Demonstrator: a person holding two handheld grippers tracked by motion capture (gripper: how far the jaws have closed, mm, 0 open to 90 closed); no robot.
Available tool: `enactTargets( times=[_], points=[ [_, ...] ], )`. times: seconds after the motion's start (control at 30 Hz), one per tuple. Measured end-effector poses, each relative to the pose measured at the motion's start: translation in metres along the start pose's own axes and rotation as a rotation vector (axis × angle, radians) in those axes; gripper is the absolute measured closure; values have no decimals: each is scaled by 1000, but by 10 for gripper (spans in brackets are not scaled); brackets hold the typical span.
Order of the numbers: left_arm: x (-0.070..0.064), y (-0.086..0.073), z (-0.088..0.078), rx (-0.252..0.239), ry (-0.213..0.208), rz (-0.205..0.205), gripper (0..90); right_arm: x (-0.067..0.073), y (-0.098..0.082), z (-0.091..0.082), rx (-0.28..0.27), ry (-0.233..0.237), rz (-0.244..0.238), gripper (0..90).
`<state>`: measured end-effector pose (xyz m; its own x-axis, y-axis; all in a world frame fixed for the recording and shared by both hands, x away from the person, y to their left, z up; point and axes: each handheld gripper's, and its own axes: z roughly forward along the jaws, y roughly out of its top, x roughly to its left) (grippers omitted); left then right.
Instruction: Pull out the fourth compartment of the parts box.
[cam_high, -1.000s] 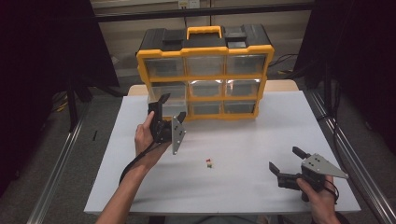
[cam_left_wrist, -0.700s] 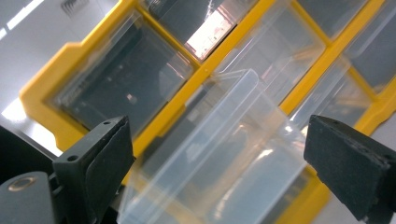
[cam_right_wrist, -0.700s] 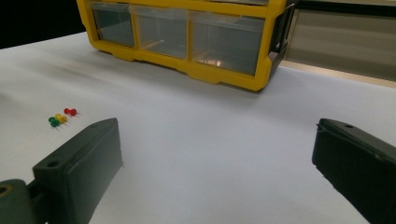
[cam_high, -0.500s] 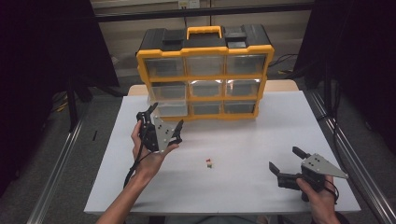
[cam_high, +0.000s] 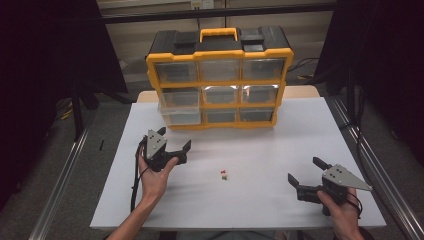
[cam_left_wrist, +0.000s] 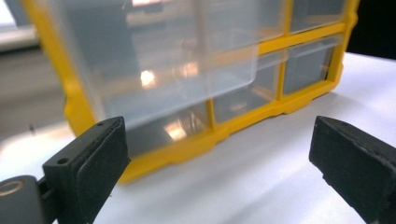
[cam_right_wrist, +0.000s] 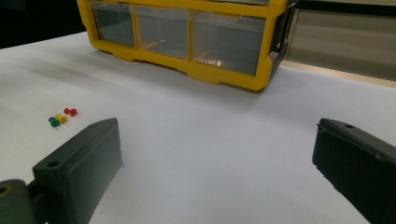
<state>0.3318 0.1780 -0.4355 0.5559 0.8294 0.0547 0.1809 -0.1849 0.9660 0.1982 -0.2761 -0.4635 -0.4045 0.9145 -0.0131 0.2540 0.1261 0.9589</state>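
A yellow drawer cabinet (cam_high: 218, 80) is being carried at the far edge of the white table (cam_high: 280, 150), with three small pushpins (cam_high: 224, 174) lying mid-table.

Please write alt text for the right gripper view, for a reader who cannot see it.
The right gripper holds its two black jaws open and empty above a white table. Three small push pins, red, yellow and green, lie at the left, and a yellow drawer organizer stands behind.

The clear drawer (cam_left_wrist: 154, 70) is blurred and cut off at the top edge.
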Motion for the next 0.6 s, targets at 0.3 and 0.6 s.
enactTargets(
  times=[0.3,0.6],
  points=[
    [9,-15,-16,-3,-7,-37,40,-1,0,-1,-7,-6,4,13],
    [18,-32,-47,-10,-3,-90,42,-1,0,0,-9,-16,12,12]
  ],
)
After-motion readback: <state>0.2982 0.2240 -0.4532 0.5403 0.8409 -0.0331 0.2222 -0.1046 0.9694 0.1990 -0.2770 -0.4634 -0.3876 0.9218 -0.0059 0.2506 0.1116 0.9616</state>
